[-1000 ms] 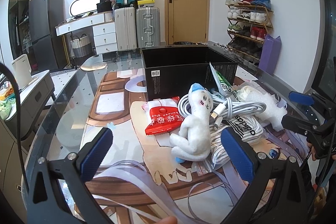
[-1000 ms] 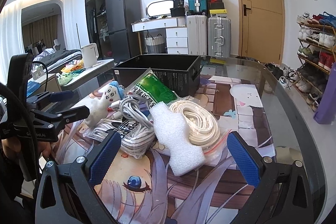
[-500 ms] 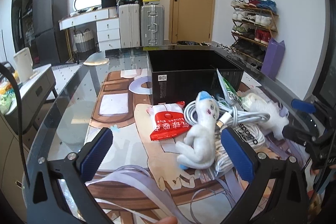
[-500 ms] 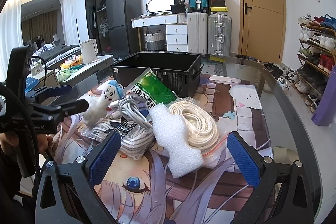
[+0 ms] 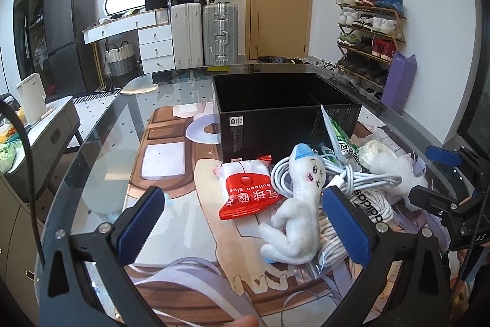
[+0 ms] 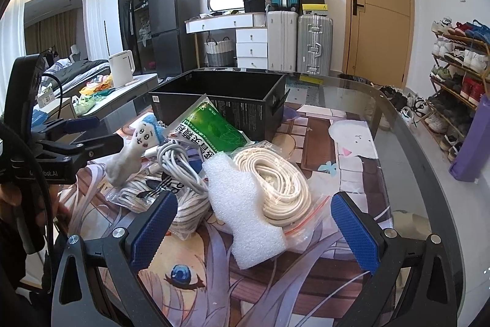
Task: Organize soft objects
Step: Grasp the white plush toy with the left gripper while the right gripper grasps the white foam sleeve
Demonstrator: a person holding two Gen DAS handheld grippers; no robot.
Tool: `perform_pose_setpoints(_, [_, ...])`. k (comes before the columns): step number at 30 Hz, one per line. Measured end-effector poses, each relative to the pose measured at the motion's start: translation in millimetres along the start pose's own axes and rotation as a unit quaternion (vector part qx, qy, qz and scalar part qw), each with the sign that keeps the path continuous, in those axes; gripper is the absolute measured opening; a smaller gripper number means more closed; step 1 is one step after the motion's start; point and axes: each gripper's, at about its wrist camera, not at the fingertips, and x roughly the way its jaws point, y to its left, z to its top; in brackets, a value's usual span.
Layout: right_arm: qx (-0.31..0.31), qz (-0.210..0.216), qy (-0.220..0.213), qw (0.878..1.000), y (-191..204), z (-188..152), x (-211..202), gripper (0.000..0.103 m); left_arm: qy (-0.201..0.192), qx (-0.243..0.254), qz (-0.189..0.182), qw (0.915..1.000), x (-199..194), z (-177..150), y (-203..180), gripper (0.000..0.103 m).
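Note:
A white plush toy with a blue cap leans on the pile of soft things, lying between the fingers of my open left gripper, close to the right finger. A red packet lies beside it. My right gripper stands open just in front of a white foam piece and a bagged cream rope coil. A white cable coil, a green packet and the plush toy sit behind. Further back, the black box stands open-topped.
A clear bag with adidas print holds more cord under the cable. The glass table curves away at the left, with a printed mat on it. Suitcases, drawers and a shoe rack stand beyond the table.
My left gripper has moved forward, so the plush toy and black box look nearer and the toy sits lower between its fingers. The right gripper has barely shifted.

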Motion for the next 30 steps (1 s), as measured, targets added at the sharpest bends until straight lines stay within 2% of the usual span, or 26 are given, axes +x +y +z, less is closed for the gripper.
perform_pose_setpoints(4, [0.006,0.004,0.01,1.0,-3,-1,6,0.102,0.007,-0.002,-0.008,0.9999,3,0,0,0.103])
perform_pose_setpoints(14, [-0.01,-0.001,0.022,1.0,0,-8,13,0.086,0.021,0.024,-0.023,0.9992,9,0,-6,0.102])
perform_pose_setpoints(23, [-0.024,0.004,0.023,0.999,6,-10,14,0.072,0.021,0.059,-0.033,0.9975,7,-4,-19,0.088])
perform_pose_setpoints(25, [-0.026,0.005,0.023,0.999,6,-9,13,0.067,0.023,0.062,-0.039,0.9971,6,-5,-19,0.082])
perform_pose_setpoints(30, [-0.031,0.011,0.026,0.999,8,-9,14,0.056,0.038,0.057,-0.058,0.996,8,-9,-16,0.051])
